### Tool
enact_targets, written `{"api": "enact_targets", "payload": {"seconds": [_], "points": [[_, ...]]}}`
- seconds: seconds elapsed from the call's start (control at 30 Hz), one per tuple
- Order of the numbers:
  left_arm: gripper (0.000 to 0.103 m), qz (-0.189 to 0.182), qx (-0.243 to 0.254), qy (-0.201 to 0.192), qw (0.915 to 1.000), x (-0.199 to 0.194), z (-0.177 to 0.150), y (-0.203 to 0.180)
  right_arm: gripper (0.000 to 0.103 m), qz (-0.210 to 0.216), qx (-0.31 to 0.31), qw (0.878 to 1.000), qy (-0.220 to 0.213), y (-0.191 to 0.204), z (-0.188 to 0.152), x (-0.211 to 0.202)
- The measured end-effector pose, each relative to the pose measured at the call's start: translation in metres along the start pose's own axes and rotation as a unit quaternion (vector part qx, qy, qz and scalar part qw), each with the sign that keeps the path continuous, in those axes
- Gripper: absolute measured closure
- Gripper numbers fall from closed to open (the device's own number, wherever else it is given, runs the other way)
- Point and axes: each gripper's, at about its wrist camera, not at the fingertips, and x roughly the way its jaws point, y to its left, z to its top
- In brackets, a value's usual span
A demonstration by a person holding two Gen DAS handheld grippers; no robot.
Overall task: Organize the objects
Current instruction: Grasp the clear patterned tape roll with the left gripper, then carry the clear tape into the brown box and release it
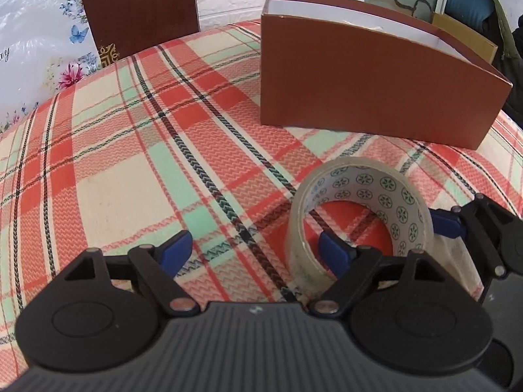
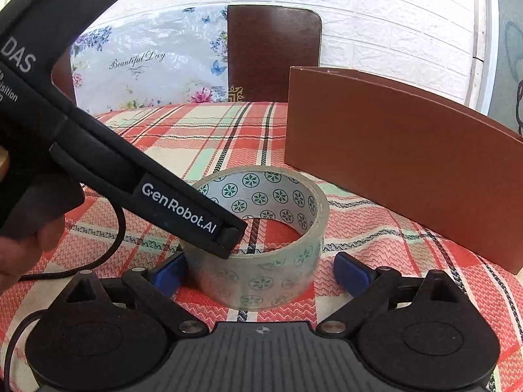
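Here's the roll of clear tape (image 2: 261, 238), lying flat on its side on the bench (image 1: 130, 150), which is covered with a red, cream and mint plaid cloth. Its white inner core carries green rosette prints.

The right gripper (image 2: 260, 269) sits low at the near edge of the roll with its jaws spread wide. One blue fingertip (image 2: 170, 269) stands just left of the roll and the other just right of it, with a clear gap on the right side. The pads are not pressing on the tape, though the roll sits between them.

The left gripper (image 1: 251, 248) is wide too, and nothing is clamped in it. In the left wrist view its right-hand blue fingertip (image 1: 331, 250) pokes into the hole of the roll, while its left-hand one hangs over bare cloth. From the right wrist view the black body of that left gripper slants down from the upper left, its tip resting at the near-left rim of the roll. A hand (image 2: 23, 248) shows at the left edge, gripping its handle.

Just beyond the tape, to the far right, stands an open brown cardboard box (image 1: 376, 78) with a white inside; the tape is outside it, near its front wall. At the far edge of the bench, a dark brown chair back (image 2: 273, 52) and a floral plastic sheet (image 2: 147, 62).
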Motion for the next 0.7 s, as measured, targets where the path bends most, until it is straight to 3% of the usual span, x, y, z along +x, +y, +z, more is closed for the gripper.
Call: {"api": "enact_targets", "payload": {"seconds": [0.17,0.27,0.33,0.37,0.4,0.43,0.57,0.7], "points": [[0.017,-0.002,0.002,-0.003,1.0000,0.000,-0.001,0.000,0.008,-0.005,-0.002,1.000,-0.001,0.005,0.001,0.003],[0.026,-0.011,0.001,-0.007,0.9999,-0.001,-0.002,-0.001,0.008,-0.008,-0.002,1.000,0.000,0.008,0.001,0.003],[0.047,-0.028,0.002,-0.009,0.9996,-0.003,-0.002,-0.002,0.011,-0.009,-0.005,1.000,-0.001,0.011,-0.002,-0.002],[0.055,-0.037,0.004,-0.010,0.9992,-0.004,-0.002,-0.004,0.019,-0.002,-0.008,1.000,-0.004,0.013,-0.003,-0.004],[0.074,-0.045,0.010,-0.011,0.9989,-0.005,-0.001,-0.006,0.019,0.000,-0.014,1.000,-0.007,0.016,-0.003,-0.006],[0.084,-0.048,0.016,-0.009,0.9987,-0.006,-0.001,-0.009,0.019,0.001,-0.021,1.000,-0.010,0.018,-0.004,-0.007],[0.084,-0.040,0.025,-0.037,0.9982,-0.029,0.011,-0.010,0.019,0.002,-0.027,0.999,-0.041,0.020,0.000,-0.023],[0.085,-0.029,0.052,-0.100,0.9932,-0.060,0.043,-0.016,0.018,-0.027,-0.050,0.992,-0.113,0.018,0.025,-0.042]]}}
